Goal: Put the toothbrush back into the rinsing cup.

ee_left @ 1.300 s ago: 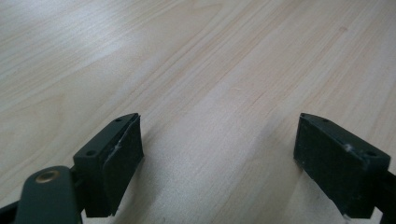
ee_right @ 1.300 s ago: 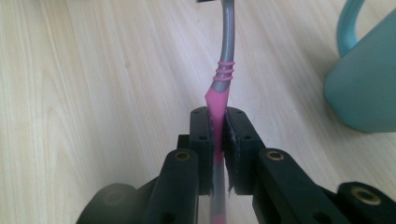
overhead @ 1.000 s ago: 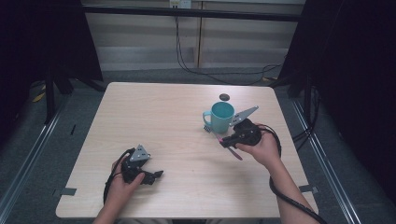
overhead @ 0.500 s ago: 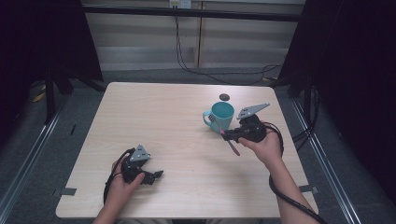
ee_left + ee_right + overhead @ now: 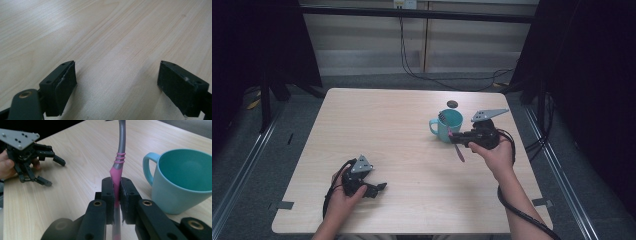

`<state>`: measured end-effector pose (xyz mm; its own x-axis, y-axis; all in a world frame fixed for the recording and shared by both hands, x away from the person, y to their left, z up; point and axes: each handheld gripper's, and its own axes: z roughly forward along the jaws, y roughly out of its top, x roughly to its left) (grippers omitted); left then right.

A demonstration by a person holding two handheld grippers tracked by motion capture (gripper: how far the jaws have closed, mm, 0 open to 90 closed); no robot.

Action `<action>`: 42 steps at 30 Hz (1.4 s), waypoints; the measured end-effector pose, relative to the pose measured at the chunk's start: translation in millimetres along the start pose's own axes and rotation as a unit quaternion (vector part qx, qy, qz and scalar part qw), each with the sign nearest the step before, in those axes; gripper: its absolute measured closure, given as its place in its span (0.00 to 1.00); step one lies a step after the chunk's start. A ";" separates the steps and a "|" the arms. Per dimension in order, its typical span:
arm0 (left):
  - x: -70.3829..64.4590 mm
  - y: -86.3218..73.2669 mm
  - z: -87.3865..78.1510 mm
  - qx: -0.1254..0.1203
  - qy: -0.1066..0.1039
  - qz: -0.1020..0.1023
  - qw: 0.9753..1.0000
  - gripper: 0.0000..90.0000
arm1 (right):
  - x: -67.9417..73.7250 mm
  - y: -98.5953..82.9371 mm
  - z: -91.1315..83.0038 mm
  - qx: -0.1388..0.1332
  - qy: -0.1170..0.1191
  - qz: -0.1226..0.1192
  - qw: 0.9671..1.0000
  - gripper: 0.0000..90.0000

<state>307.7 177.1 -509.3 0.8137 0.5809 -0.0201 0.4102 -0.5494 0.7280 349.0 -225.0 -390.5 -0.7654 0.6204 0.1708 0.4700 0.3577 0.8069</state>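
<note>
Teal mug [image 5: 185, 182] stood on the counter [image 5: 402, 130]; right claw [image 5: 116, 195] clamped a pink-handled fork [image 5: 117, 172] beside it (tines over the rim). Lower it gently. Left claw [image 5: 125, 87] rested spread apart.

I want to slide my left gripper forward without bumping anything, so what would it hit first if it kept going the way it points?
Probably nothing: the left gripper is open, with bare wooden table between and beyond its jaws. The way looks free as far as its view reaches, though depth is unclear.
</note>
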 end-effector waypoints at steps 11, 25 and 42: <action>0.0 0.0 0.0 0.000 0.000 0.000 1.000 0.17 | -0.5 10.3 -3.5 -0.034 -0.001 0.008 0.999 0.91; -0.2 0.0 0.1 -0.001 0.000 -0.001 1.000 0.17 | -4.8 17.9 -4.9 -0.068 -0.001 0.025 0.997 0.91; -0.6 -0.1 0.3 -0.003 0.001 -0.004 1.000 0.17 | -8.6 29.8 -6.5 -0.099 -0.014 0.031 0.995 0.91</action>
<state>307.4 176.5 -509.6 0.8092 0.5870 -0.0242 0.4146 -0.5415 0.7314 366.7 -224.2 -364.2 -0.7242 0.6571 0.2092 0.4174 0.1762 0.8915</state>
